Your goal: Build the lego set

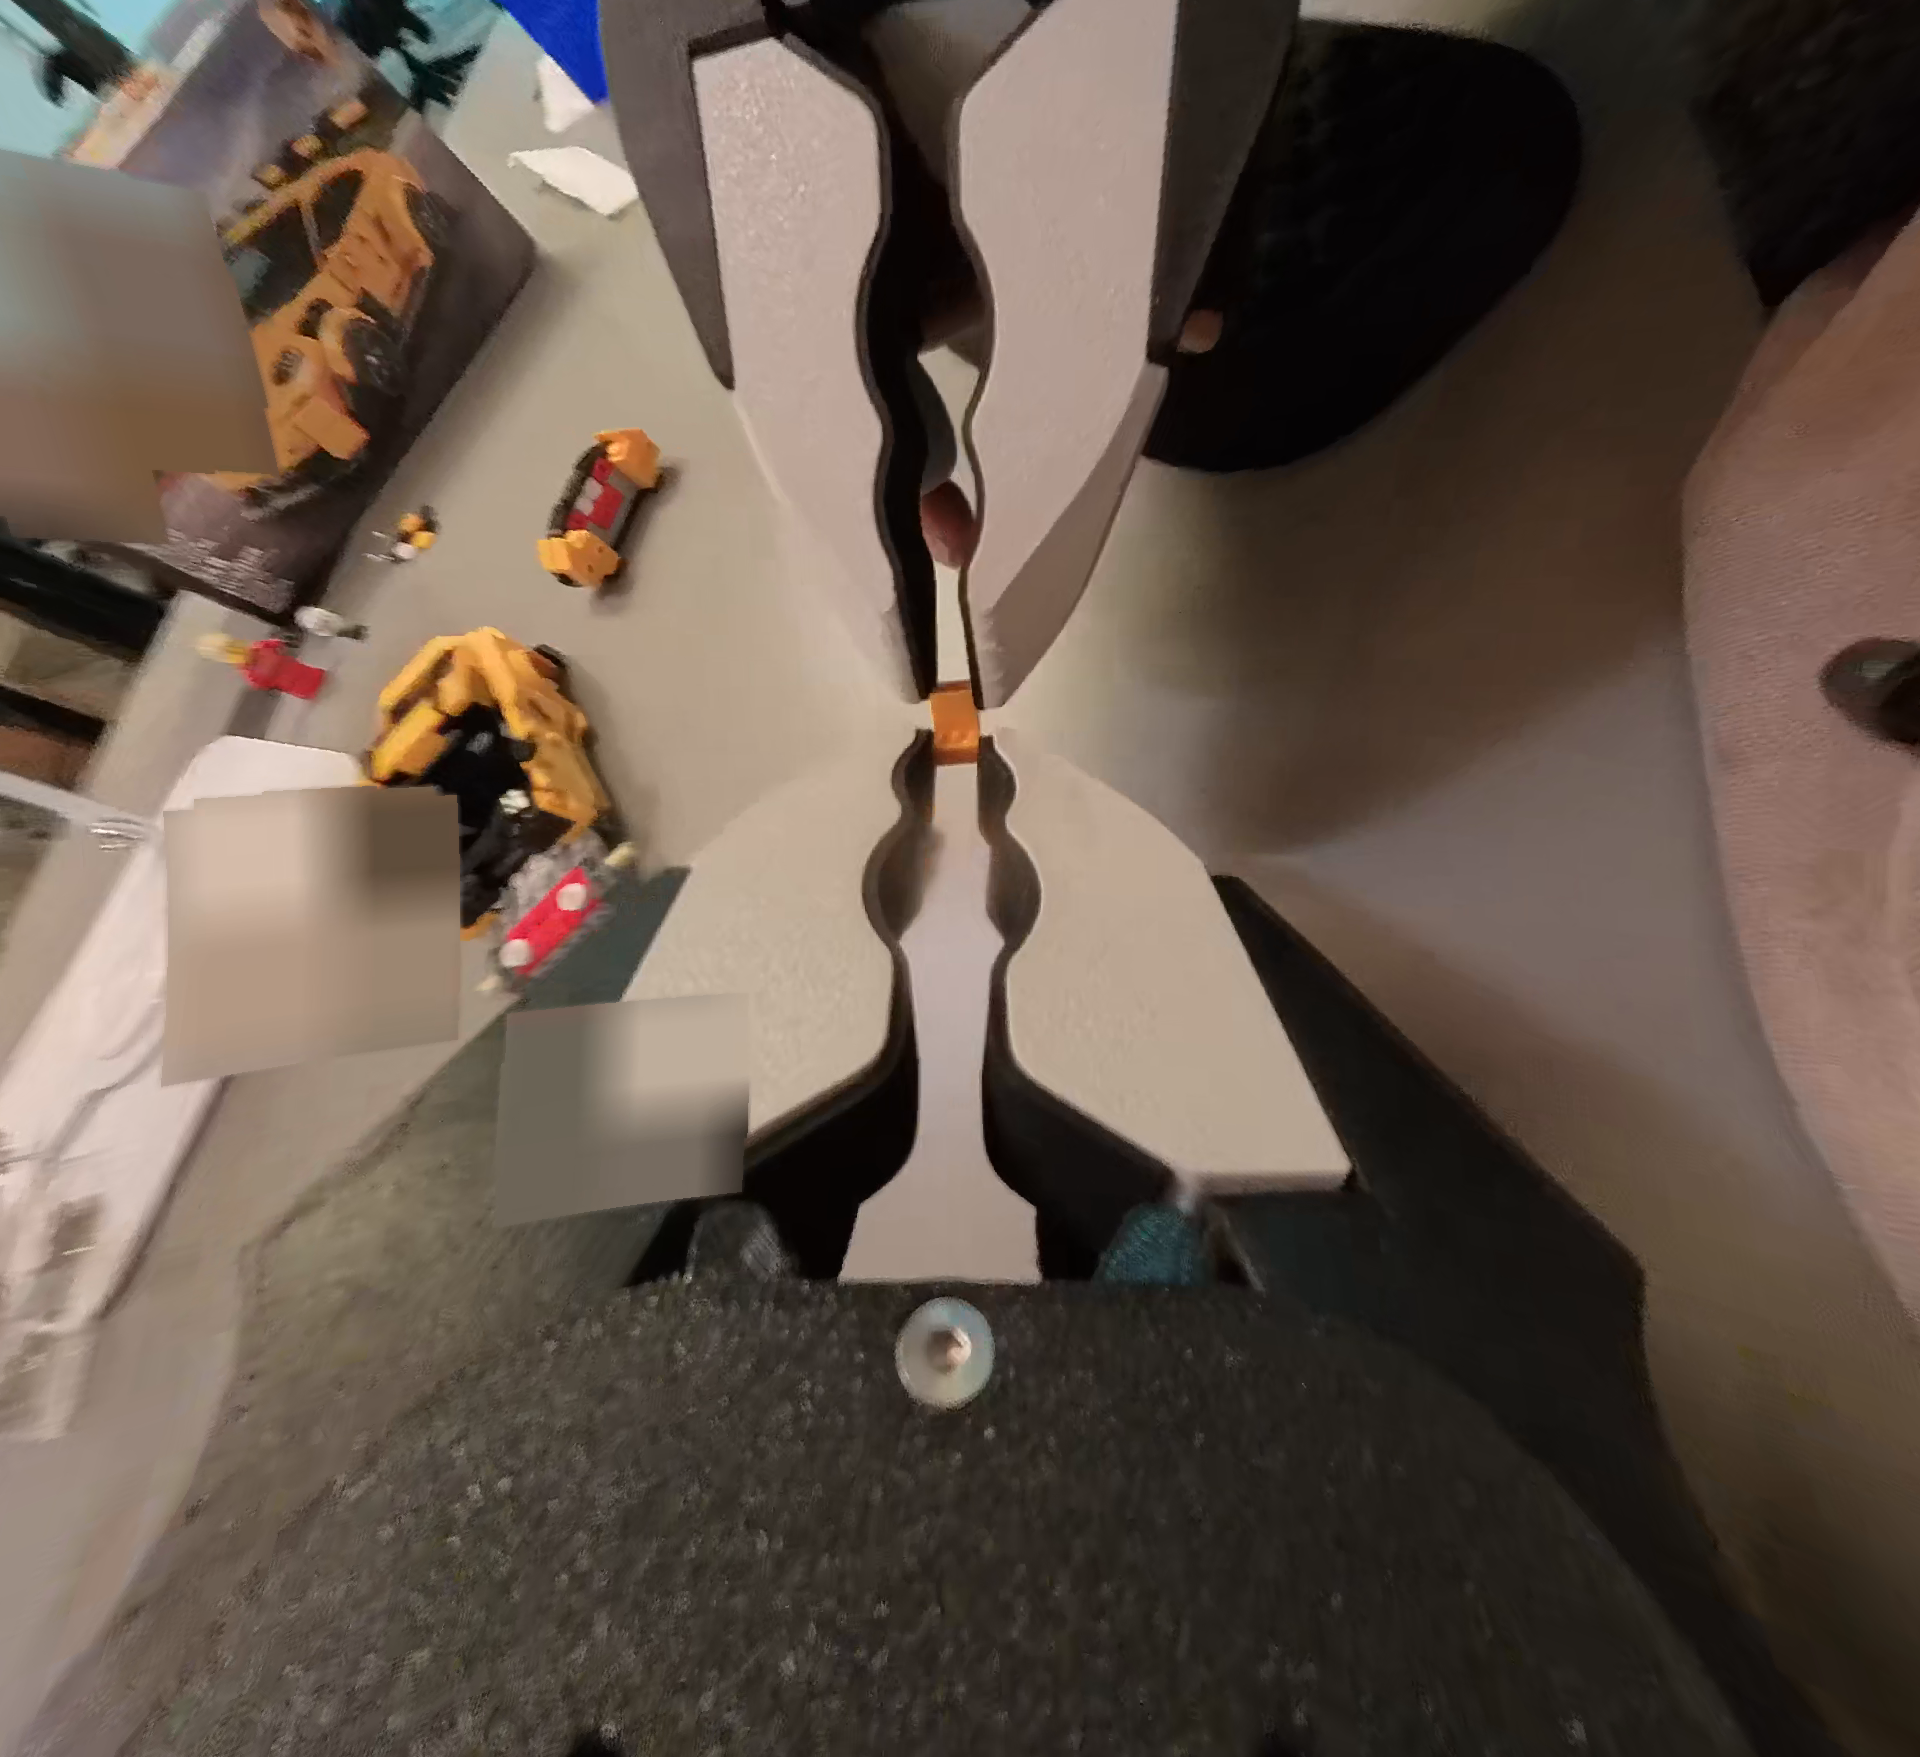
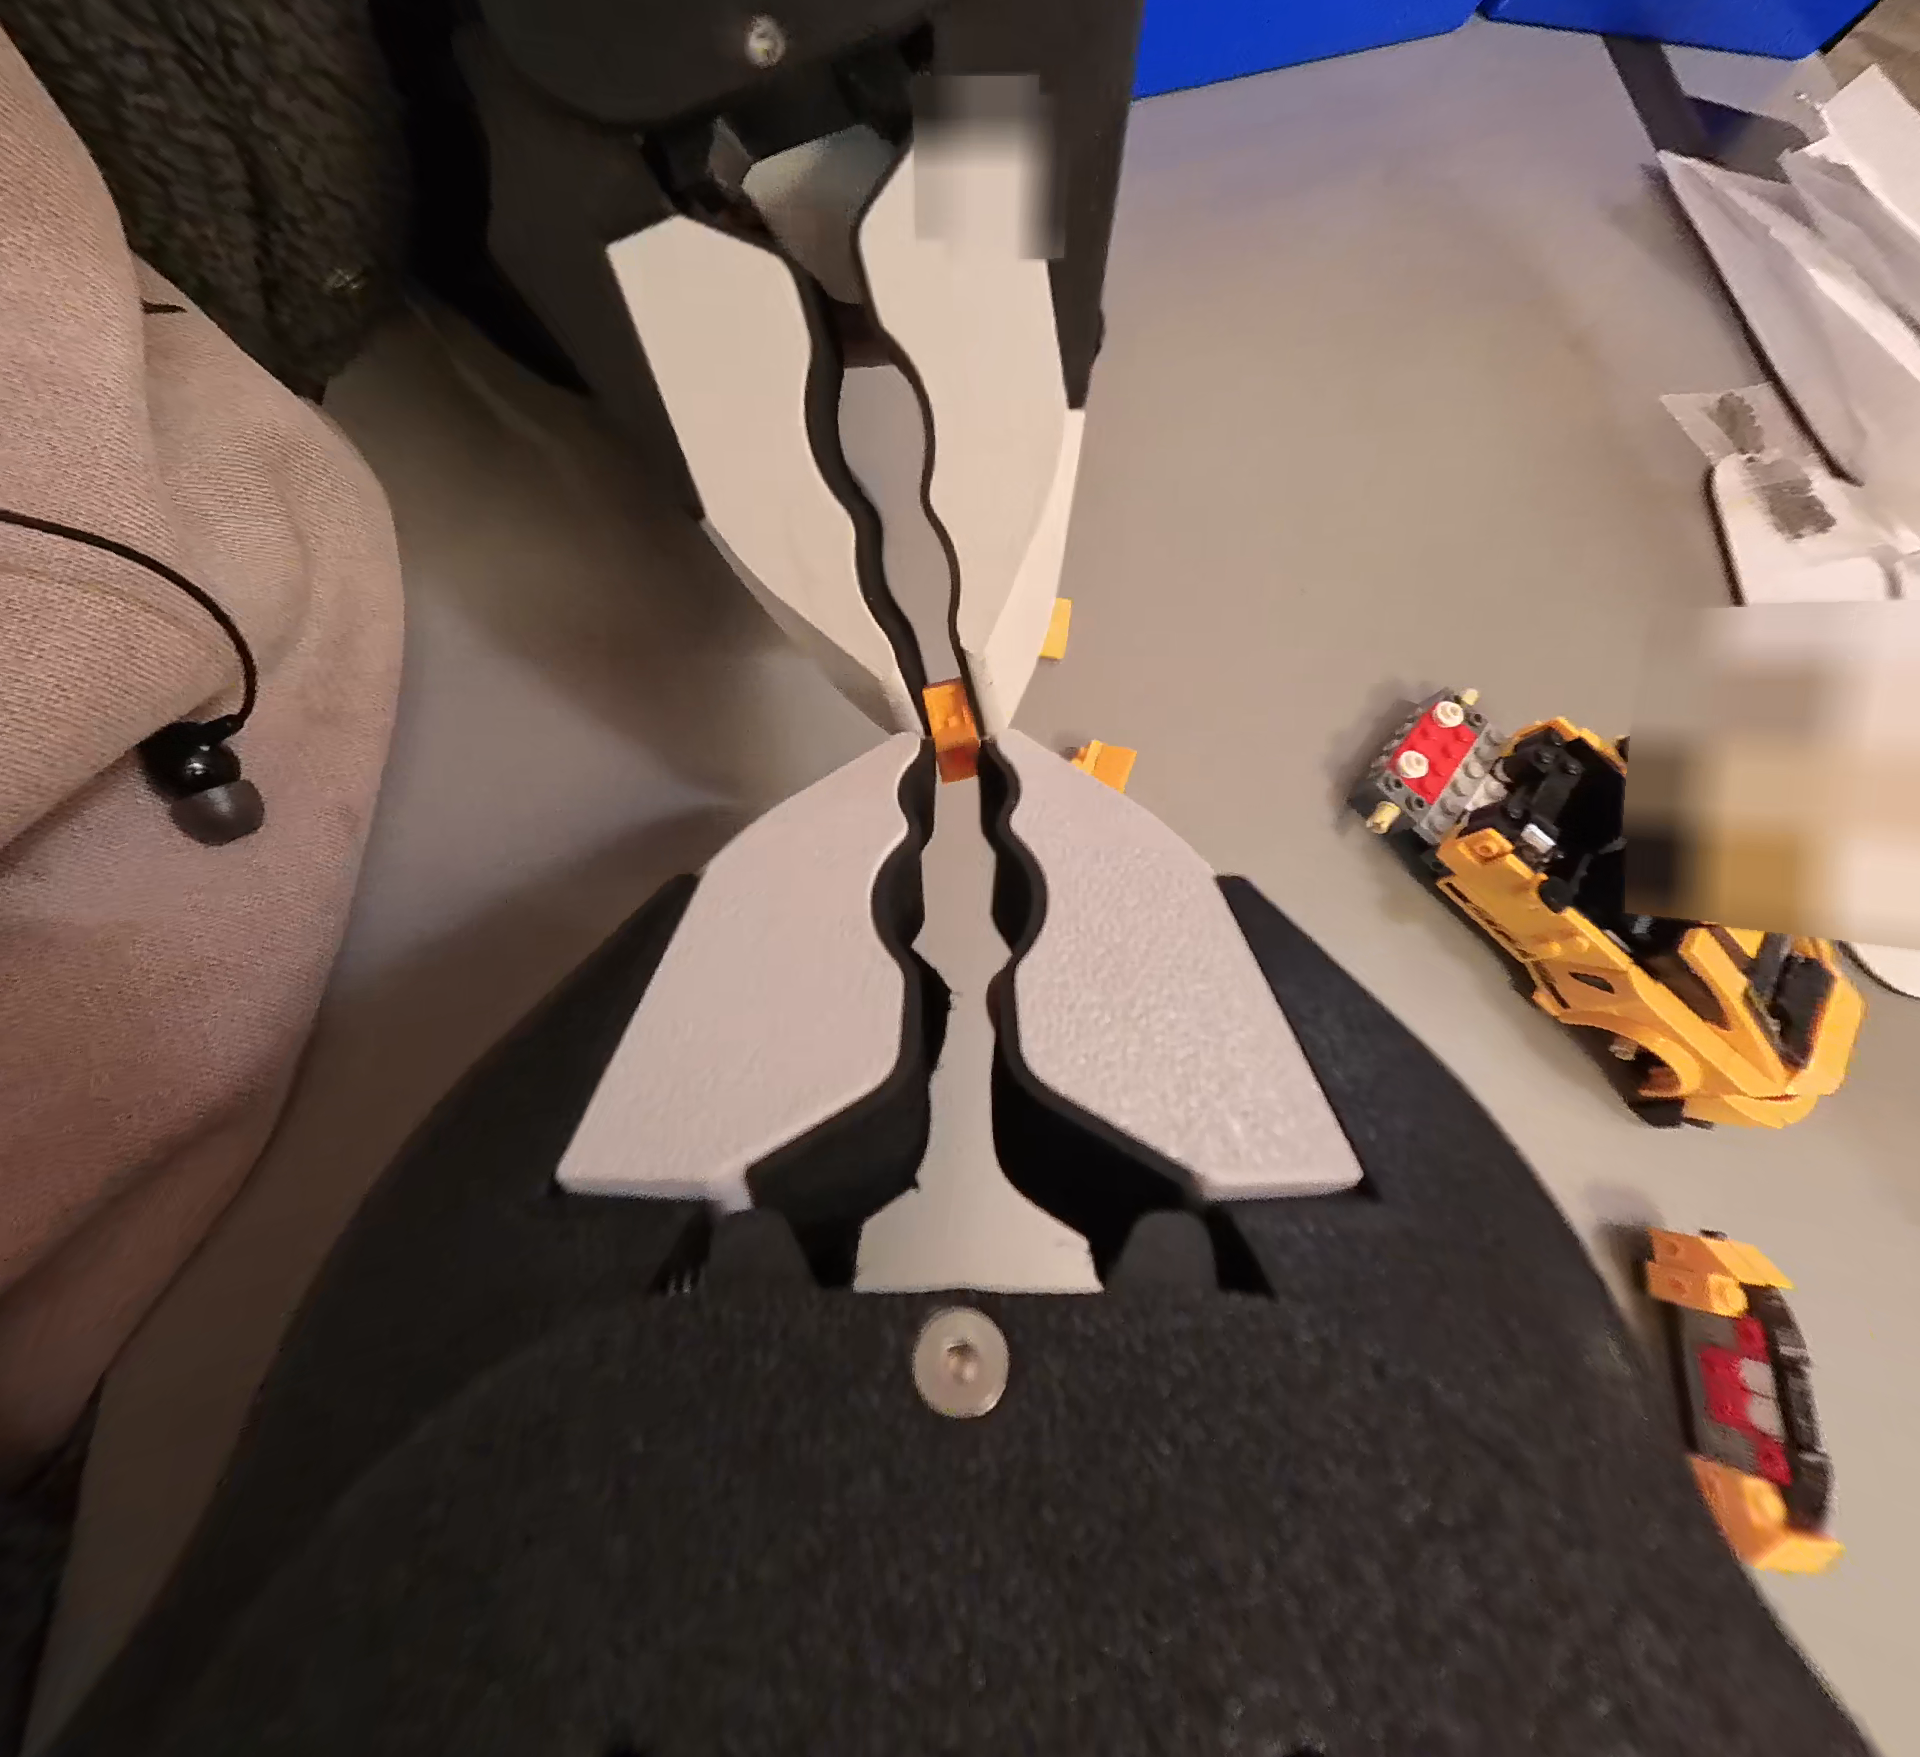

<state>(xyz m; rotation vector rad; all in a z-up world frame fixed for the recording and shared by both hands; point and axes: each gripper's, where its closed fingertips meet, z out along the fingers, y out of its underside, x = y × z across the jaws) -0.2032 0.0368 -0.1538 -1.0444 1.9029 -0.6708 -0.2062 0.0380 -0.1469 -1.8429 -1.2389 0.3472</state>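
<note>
The build is partway done. A half-built yellow-orange car body (image 2: 1621, 938) lies on the grey tabletop (image 2: 1351, 460), its black interior and a red-and-grey studded end still exposed, with no wheels that I can make out. Beside the car body sits a separate orange, black and red sub-assembly (image 2: 1740, 1395), not yet joined to it. In the left wrist view a minifigure (image 1: 272, 663) and a few small loose bits lie near the car body, and behind it stands the set's box (image 1: 343, 273) picturing the finished yellow car.

The piece in play is a small orange brick (image 1: 954, 723), held in the air well apart from the car body. The left gripper (image 1: 954, 757) and the right gripper (image 2: 954, 762) meet tip to tip, both narrowed onto that same brick from opposite sides, so it looks like a hand-over or a re-grip. Two more small orange pieces (image 2: 1103, 760) lie on the tabletop between the grippers and the car body.

Still left, as I judge it: seat this brick, attach the sub-assembly, then close up the body.
</note>
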